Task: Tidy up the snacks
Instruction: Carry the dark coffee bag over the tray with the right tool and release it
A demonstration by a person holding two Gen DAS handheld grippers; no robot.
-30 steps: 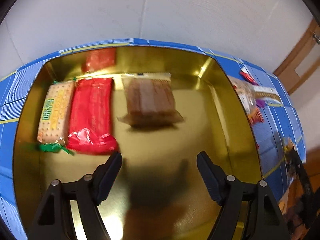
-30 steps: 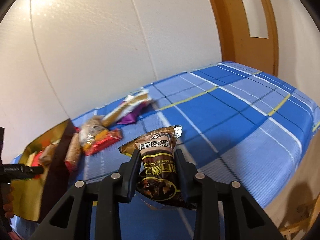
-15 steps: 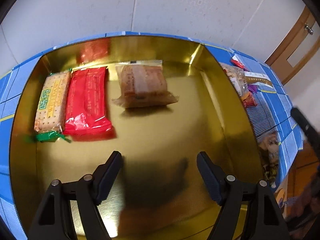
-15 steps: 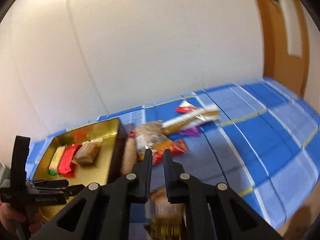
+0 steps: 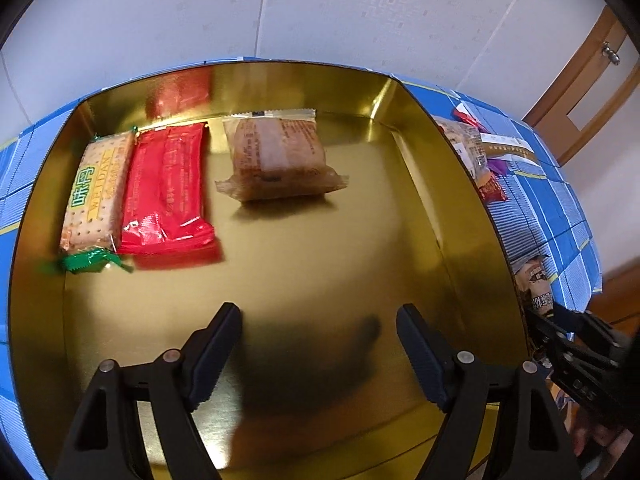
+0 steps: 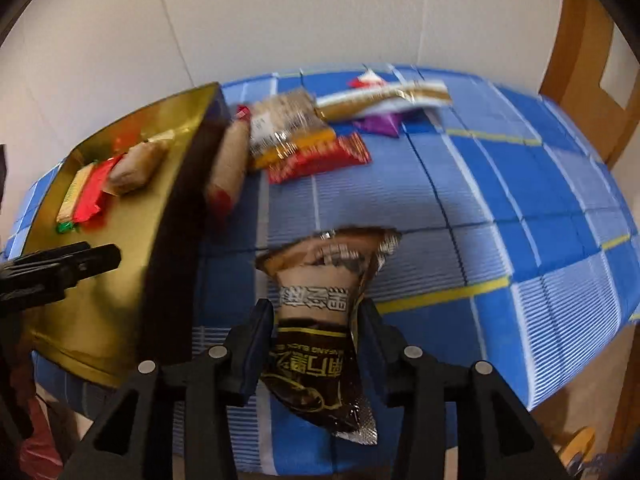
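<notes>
Closest to the lens, the right gripper [image 6: 316, 308] has a dark brown snack packet [image 6: 316, 344] standing between its fingers. The jaws have just been opening, and both fingers lie close against the packet's sides. Whether they actually pinch it cannot be told. The packet sits over the blue checked cloth [image 6: 500, 184], just outside the right wall of the gold tin [image 5: 36, 280].

To its left, the left gripper [image 5: 318, 312] hangs over the near end of the tin with its jaws spread wide and nothing between them. Its dark shadow falls on the bare gold floor.

Farther in, three packs lie along the tin's far left side. A cracker pack [image 5: 98, 192] with a green end lies touching a red packet [image 5: 166, 188]. A tan cake pack [image 5: 276, 156] sits apart to their right.

Beyond the tin on the cloth, a tan roll [image 6: 230, 160] leans at the tin's outer wall. Just beside it lie a clear biscuit pack [image 6: 284, 124] and a red wrapper [image 6: 320, 158]. A long gold bar [image 6: 384, 98] and a purple wrapper [image 6: 380, 124] lie behind them. A white wall [image 6: 280, 12] and a wooden door [image 6: 592, 60] close the scene.
</notes>
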